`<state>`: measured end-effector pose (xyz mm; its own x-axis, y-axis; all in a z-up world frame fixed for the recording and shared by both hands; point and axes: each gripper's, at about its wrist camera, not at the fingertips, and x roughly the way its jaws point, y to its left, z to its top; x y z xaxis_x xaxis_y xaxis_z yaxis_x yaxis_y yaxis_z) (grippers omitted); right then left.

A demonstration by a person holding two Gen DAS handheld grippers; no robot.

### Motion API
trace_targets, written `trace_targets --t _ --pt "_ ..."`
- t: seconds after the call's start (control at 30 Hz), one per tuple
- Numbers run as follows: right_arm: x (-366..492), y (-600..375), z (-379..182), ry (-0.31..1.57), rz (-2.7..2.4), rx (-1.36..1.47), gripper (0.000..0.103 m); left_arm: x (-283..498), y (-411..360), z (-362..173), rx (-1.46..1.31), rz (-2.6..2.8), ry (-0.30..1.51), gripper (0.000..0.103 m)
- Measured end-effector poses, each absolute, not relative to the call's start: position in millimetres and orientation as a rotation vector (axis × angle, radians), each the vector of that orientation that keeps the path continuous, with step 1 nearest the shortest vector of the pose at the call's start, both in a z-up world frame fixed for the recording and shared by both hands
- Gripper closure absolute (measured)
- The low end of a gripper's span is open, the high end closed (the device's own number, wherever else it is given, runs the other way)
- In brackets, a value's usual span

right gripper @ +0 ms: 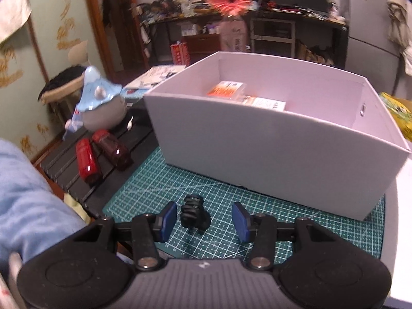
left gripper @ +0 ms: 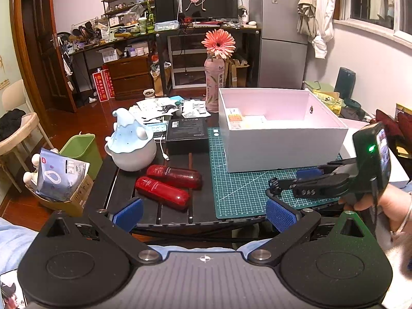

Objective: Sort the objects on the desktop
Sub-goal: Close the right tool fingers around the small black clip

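While low — right gripper [right gripper: 203,221] astride black mount [right gripper: 194,213]

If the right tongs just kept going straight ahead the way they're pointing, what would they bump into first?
Most likely the small black part on the green cutting mat, which lies between the open right tongs. Past it stands the white box. How high the tongs sit above the mat is unclear.

My left matte-black two-finger gripper [left gripper: 204,213] has blue ribbed pads [left gripper: 281,217], silver pivot screws, round discs either side of a grey ribbed centre plate with a small crosshair mark. My right gripper [right gripper: 204,221] is built the same; from the left it shows a green light and a black cable. I see a light-blue sleeve [right gripper: 31,193] and a thin silver bracelet [left gripper: 404,217]
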<state>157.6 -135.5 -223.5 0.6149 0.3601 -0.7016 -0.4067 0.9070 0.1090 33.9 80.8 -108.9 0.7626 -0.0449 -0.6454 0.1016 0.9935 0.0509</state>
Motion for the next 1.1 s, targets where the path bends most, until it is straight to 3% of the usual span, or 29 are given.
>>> trace_targets --t 0.4,0.47,0.57,0.9,1.0,1.1 --pt "159 -118 -238 0.797 0.459 -0.142 0.058 35 80 -109 0.085 -0.083 0.704 0.000" --pt "160 -118 -239 0.796 0.458 -0.147 0.068 35 80 -109 0.086 -0.082 0.704 0.000" --pt "161 -117 -240 0.794 0.456 -0.154 0.072 35 80 -109 0.089 -0.081 0.706 0.000" --pt "166 -113 -244 0.796 0.456 -0.158 0.073 36 79 -110 0.095 -0.080 0.710 0.000" --pt "166 -112 -245 0.790 0.458 -0.162 0.080 36 79 -109 0.096 -0.078 0.711 0.000" --pt "166 -112 -244 0.784 0.459 -0.167 0.080 36 79 -109 0.095 -0.077 0.710 0.000"
